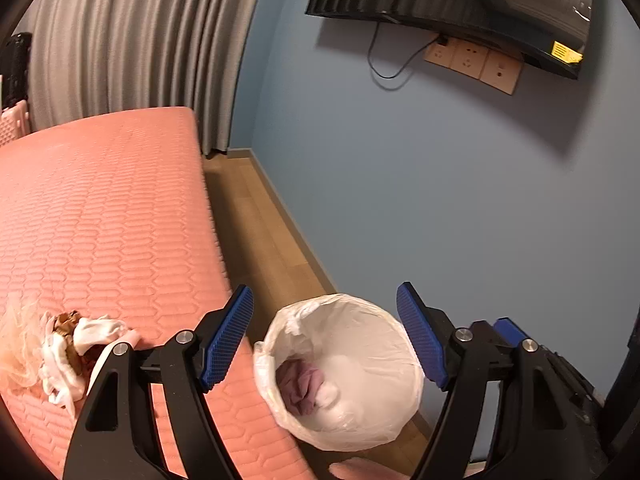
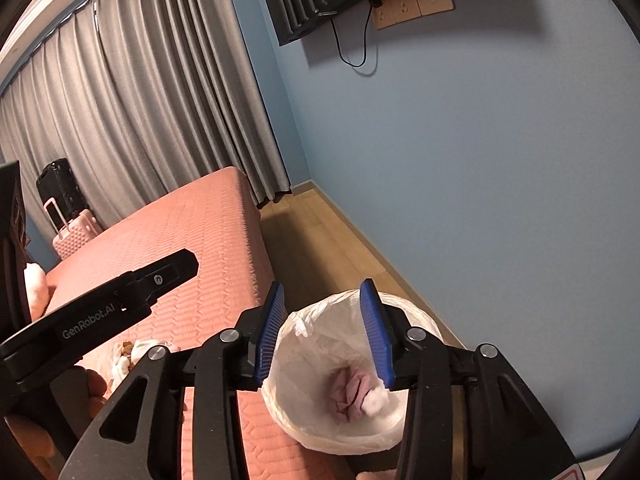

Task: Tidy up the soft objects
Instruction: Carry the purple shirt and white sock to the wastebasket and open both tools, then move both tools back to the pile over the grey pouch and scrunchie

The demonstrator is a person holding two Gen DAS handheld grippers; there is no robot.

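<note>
- Beside the bed (image 1: 100, 208), on the wood floor (image 1: 256, 224), stands a bin (image 1: 360, 436) lined with a white plastic bag (image 2: 320, 320)
- Inside the bin: a crumpled pink cloth (image 1: 300, 390) with something small, white and fluffy (image 2: 378, 399) just beside it, both lying at the bottom
- left gripper (image 1: 326, 346) hangs above the bin, tilted down, jaws spread wide, nothing between the blue pads (image 1: 228, 340)
- right gripper (image 2: 326, 334) also over the bin rim, jaws parted to a middling gap, nothing between them; the cloth in the bin shows through the gap, well below the pads
- Left gripper's black body also shows in the right wrist view, over the bed edge
- On the pink quilted cover near the bed's edge: a loose pile of soft things (image 1: 72, 356), white fabric, a brown bit, pale fuzzy stuff, all touching
- Room behind: grey curtain (image 2: 152, 112), blue wall (image 1: 440, 200), wall-mounted screen (image 1: 460, 4) with sockets (image 1: 472, 60) below it, pink suitcase (image 2: 74, 228) and a black one (image 2: 60, 188) at the far side of the bed
</note>
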